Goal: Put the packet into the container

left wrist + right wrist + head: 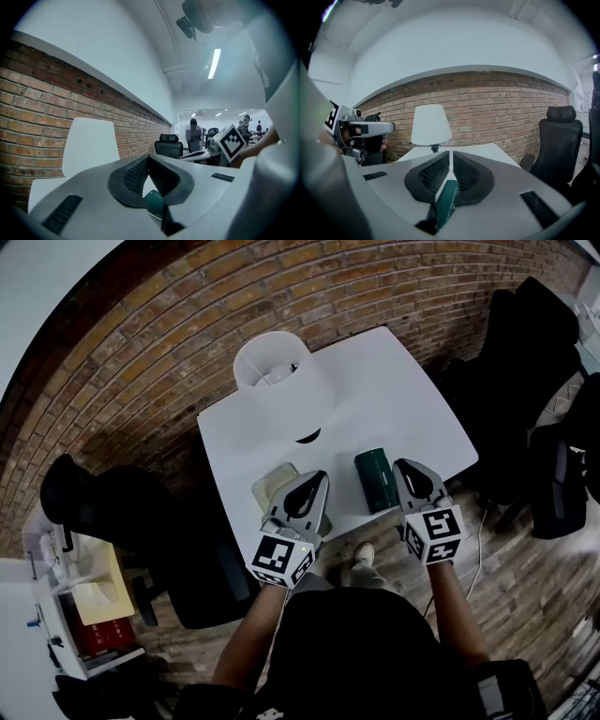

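Note:
A dark green packet point(377, 480) lies flat on the white table point(403, 399), near its front edge. To its left stands a pale open container point(275, 487). My left gripper point(322, 477) hovers at the container's right side, its jaws closed together with nothing between them. Just right of the packet my right gripper point(402, 466) is also shut and empty. In the right gripper view the packet point(447, 202) shows edge-on below the joined tips of the right gripper point(450, 153). The left gripper view shows a corner of the packet point(154, 202) under the shut left gripper point(149, 157).
A white lamp point(281, 376) stands at the back of the table. Black office chairs sit to the left point(112, 507) and right point(525, 343). A brick wall point(169, 324) runs behind. A shelf cart point(84, 601) stands at lower left.

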Demonstrator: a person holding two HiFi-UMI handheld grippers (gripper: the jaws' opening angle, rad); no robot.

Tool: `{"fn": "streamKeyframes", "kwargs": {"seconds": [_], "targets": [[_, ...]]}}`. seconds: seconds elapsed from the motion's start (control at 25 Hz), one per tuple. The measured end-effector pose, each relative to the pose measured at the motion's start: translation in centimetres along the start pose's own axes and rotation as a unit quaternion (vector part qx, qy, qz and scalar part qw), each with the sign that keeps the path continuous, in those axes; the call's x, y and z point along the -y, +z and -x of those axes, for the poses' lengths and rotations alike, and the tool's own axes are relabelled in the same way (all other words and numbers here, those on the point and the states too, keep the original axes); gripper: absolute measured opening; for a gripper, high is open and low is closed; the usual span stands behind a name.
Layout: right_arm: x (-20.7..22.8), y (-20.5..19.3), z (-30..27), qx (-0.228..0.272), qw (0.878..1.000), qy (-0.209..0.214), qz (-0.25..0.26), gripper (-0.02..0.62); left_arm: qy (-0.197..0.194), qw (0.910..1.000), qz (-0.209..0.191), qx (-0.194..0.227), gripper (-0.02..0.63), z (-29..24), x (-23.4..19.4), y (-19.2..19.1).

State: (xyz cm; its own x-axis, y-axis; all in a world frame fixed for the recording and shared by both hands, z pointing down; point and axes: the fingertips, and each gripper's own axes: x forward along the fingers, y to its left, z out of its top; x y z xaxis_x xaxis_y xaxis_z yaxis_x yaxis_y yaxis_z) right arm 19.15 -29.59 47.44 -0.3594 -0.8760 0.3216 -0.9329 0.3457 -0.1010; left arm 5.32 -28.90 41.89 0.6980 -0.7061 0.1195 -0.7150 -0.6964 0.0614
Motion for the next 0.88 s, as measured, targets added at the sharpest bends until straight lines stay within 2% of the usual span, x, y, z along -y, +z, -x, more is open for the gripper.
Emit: {"fn": "streamKeyframes", "kwargs": {"seconds": [0.12, 0.24, 0.32, 0.6, 0.72, 0.88], "targets": [[0.2, -1.1, -0.4, -0.019, 1.0, -0.014, -0.003, 0.012, -0.001, 1.0, 0.008, -0.003, 0.005, -0.3, -0.8, -0.3], [0.6, -2.3, -0.8, -0.036, 0.999, -0.028, -0.016, 0.068, -0.014, 0.9999, 0.006, -0.003, 0.005, -1.1, -1.0, -0.2], [0.7, -3.2, -0.8, -0.047, 0.998, -0.043, -0.022, 0.098, -0.037, 0.9993, 0.005, -0.002, 0.005, -1.4, -0.8, 0.0], [-0.2, -8.1, -1.6, -0.1, 0.99, -0.088, -0.045, 0.264, -0.117, 0.9928, 0.009, 0.027, 0.005, -1.1, -0.8, 1.1], [-0.4, -11.0, -1.8, -0.13, 0.985, -0.103, -0.054, 0.356, -0.128, 0.9913, 0.014, 0.025, 0.005, -0.7, -1.0, 0.9], [-1.0, -14.1, -2.4, -0.168, 0.977, -0.112, -0.064, 0.437, -0.134, 0.9907, 0.007, 0.022, 0.005, 0.0, -1.3, 0.8]]}}
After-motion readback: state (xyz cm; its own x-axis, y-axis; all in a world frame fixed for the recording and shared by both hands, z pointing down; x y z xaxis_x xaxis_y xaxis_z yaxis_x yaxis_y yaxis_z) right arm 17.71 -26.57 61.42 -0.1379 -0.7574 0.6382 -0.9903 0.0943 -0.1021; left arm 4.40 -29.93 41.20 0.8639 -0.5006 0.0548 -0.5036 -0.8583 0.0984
